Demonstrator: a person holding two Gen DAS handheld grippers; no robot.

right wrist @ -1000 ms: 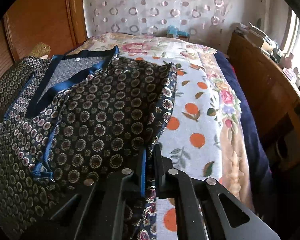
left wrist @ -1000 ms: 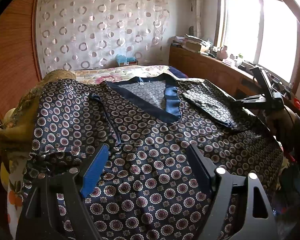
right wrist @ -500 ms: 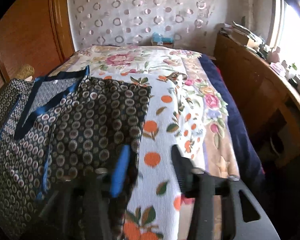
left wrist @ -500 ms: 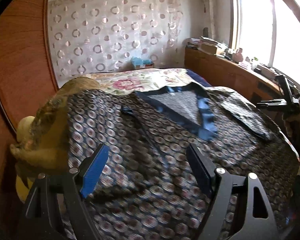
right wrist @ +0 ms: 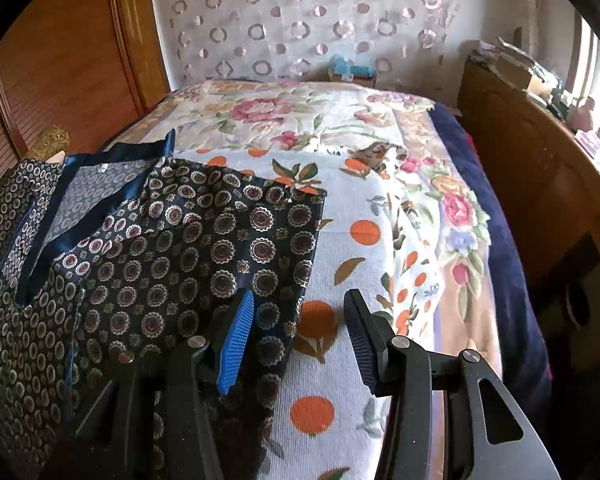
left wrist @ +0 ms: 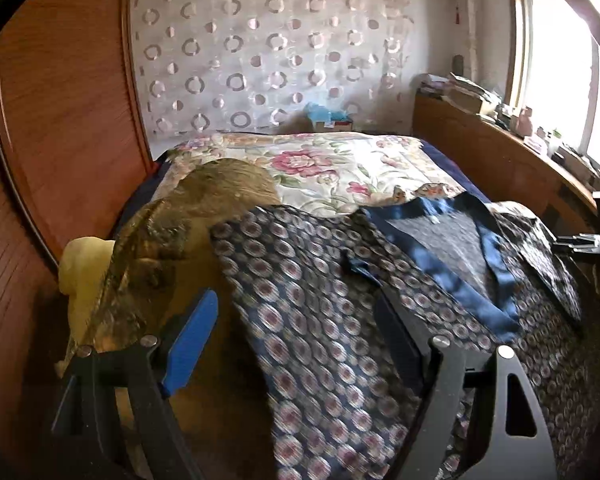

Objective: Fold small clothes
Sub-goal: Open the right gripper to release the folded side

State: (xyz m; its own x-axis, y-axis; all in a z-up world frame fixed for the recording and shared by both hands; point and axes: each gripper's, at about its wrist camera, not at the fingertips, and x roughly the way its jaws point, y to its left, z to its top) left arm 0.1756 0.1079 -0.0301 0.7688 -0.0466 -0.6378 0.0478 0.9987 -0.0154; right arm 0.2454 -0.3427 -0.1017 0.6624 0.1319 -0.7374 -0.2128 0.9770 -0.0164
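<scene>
A dark navy shirt (right wrist: 148, 264) printed with small round medallions and edged with a shiny blue V-neck band lies spread on the flowered bedspread (right wrist: 380, 168), one sleeve folded in over its front. The left gripper (left wrist: 296, 320) hangs wide open above the shirt's left edge, gripping nothing. The right gripper (right wrist: 300, 320) stands partly open over the shirt's right edge, its pads clear of the cloth.

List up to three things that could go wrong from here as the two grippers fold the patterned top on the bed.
1. The right gripper is open with only the top's edge between its pads, so the folded-in sleeve may flop back.
2. The left gripper straddles the top's other edge beside an olive-gold garment; closing there could pinch both.
3. The glossy-looking fabric may slide on the bedspread.
</scene>
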